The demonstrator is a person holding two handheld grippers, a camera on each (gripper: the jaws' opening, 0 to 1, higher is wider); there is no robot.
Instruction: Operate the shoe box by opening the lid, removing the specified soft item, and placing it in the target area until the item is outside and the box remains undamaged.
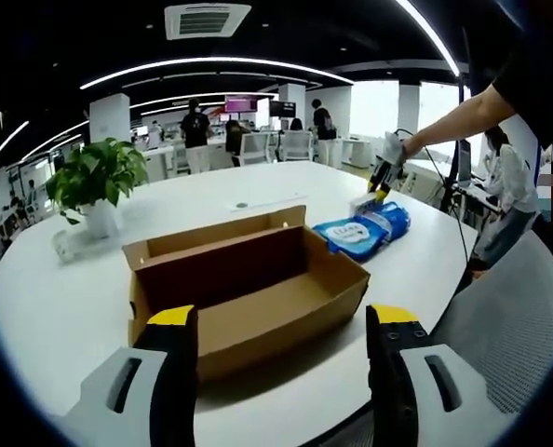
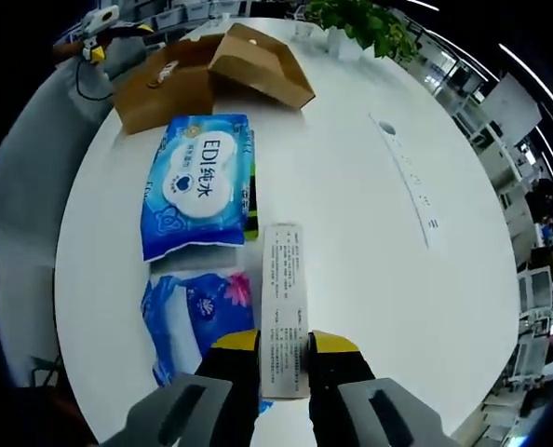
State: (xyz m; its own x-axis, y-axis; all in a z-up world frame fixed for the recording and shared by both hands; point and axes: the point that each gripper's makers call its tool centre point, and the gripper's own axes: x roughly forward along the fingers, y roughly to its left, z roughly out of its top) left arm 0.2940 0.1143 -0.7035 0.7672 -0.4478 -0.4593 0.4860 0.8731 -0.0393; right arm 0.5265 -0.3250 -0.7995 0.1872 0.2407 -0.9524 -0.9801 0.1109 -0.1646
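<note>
The brown cardboard shoe box (image 1: 258, 289) stands open on the white table (image 1: 53, 307), its lid flap folded back and its inside bare. My left gripper (image 1: 281, 321) is open just in front of the box's near wall, with nothing between its yellow-tipped fingers. To the right of the box lie a blue wet-wipe pack (image 2: 197, 186) and a blue flowered soft pack (image 2: 197, 317). My right gripper (image 2: 284, 345) is shut on a narrow white printed pack (image 2: 284, 298) resting on the table beside them. The right gripper (image 1: 384, 179) also appears far right, held by a hand.
A potted plant (image 1: 95, 182) stands at the table's left side. A thin white strip (image 2: 407, 177) lies on the table beyond the packs. The box (image 2: 211, 74) and left gripper (image 2: 100, 28) sit at the far end in the right gripper view. People and desks fill the background.
</note>
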